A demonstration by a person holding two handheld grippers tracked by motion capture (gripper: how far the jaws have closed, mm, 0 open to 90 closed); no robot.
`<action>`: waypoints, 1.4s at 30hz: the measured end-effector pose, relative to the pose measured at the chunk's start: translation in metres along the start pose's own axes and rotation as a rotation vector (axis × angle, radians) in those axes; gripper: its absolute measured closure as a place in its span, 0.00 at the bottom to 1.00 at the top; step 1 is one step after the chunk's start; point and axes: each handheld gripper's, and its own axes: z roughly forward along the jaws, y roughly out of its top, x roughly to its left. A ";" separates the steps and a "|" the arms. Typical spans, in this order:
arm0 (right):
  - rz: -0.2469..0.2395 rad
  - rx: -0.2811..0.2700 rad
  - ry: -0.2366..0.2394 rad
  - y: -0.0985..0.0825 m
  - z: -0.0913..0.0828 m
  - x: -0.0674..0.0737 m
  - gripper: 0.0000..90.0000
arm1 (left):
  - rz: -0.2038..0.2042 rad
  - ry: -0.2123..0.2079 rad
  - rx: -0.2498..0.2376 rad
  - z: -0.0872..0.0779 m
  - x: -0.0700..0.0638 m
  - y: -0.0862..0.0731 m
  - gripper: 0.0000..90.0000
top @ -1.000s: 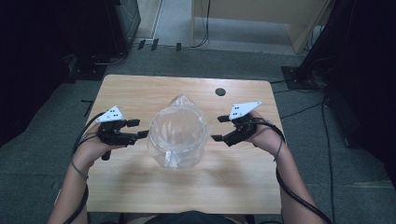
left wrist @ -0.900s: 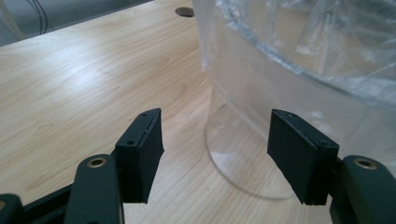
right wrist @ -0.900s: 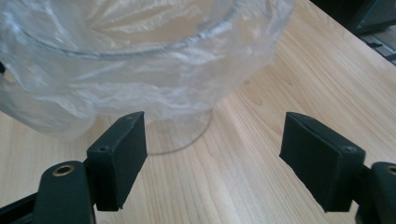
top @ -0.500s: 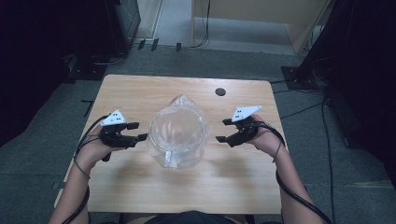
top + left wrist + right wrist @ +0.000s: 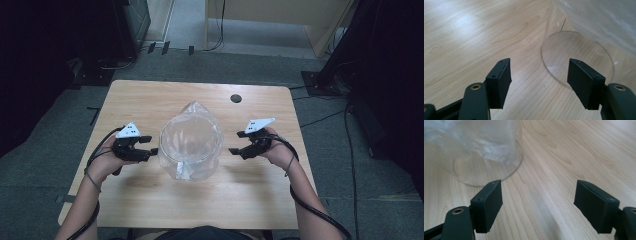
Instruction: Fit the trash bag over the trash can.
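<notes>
Grippers flank the jar, both empty

Clear jar (image 5: pixel 190 145) (plastic bag inside) at table (image 5: pixel 150 200) centre; left gripper (image 5: pixel 148 151) & right gripper (image 5: pixel 236 148) gape wide either side, prob. lining up to grab it.

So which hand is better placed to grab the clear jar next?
Probably left. The left gripper sits almost at the jar wall, jaws open toward it. The right gripper hangs farther off, also open.
</notes>
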 end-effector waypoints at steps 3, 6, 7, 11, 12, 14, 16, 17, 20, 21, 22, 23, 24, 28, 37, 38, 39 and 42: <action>-0.004 0.019 -0.007 -0.004 0.005 -0.001 0.25 | 0.004 0.001 0.008 0.003 0.001 -0.003 0.39; -0.014 0.039 -0.014 -0.010 0.010 -0.002 0.25 | 0.001 0.005 0.009 0.006 0.002 -0.006 0.39; -0.013 0.044 -0.016 -0.012 0.011 -0.002 0.25 | -0.001 0.008 0.011 0.007 0.003 -0.007 0.39; 0.003 0.067 -0.020 -0.019 0.016 -0.004 0.25 | -0.006 0.008 0.017 0.011 0.004 -0.011 0.39; 0.003 0.068 -0.021 -0.020 0.016 -0.005 0.25 | -0.004 0.009 0.022 0.012 0.004 -0.011 0.39; 0.005 0.072 -0.021 -0.023 0.018 -0.006 0.25 | -0.001 0.008 0.029 0.015 0.004 -0.013 0.39; 0.005 0.075 -0.024 -0.025 0.020 -0.007 0.25 | 0.000 0.007 0.037 0.018 0.003 -0.014 0.39; 0.006 0.075 -0.026 -0.025 0.021 -0.007 0.25 | 0.004 0.007 0.040 0.019 0.003 -0.015 0.39; 0.008 0.081 -0.027 -0.028 0.024 -0.008 0.25 | 0.009 0.007 0.047 0.023 0.003 -0.017 0.39; 0.013 0.081 -0.026 -0.028 0.025 -0.007 0.25 | 0.006 0.008 0.048 0.024 0.003 -0.017 0.39; 0.014 0.079 -0.025 -0.029 0.026 -0.008 0.25 | 0.006 0.007 0.047 0.025 0.003 -0.018 0.39; 0.012 0.081 -0.029 -0.030 0.027 -0.008 0.25 | 0.005 0.006 0.047 0.026 0.003 -0.018 0.39; 0.008 0.086 -0.033 -0.031 0.028 -0.009 0.25 | 0.014 0.010 0.049 0.027 0.003 -0.019 0.39; 0.013 0.091 -0.038 -0.035 0.032 -0.011 0.25 | 0.021 0.029 0.042 0.032 0.005 -0.022 0.38; 0.017 0.060 -0.059 -0.038 0.038 -0.012 0.18 | 0.012 0.043 0.039 0.039 0.009 -0.028 0.37; 0.011 0.053 -0.063 -0.039 0.039 -0.012 0.17 | 0.008 0.043 0.042 0.040 0.009 -0.028 0.36; 0.003 0.051 -0.068 -0.039 0.040 -0.012 0.15 | 0.008 0.045 0.044 0.041 0.009 -0.029 0.36; 0.011 0.041 -0.074 -0.039 0.042 -0.012 0.15 | 0.004 0.059 0.050 0.044 0.010 -0.031 0.34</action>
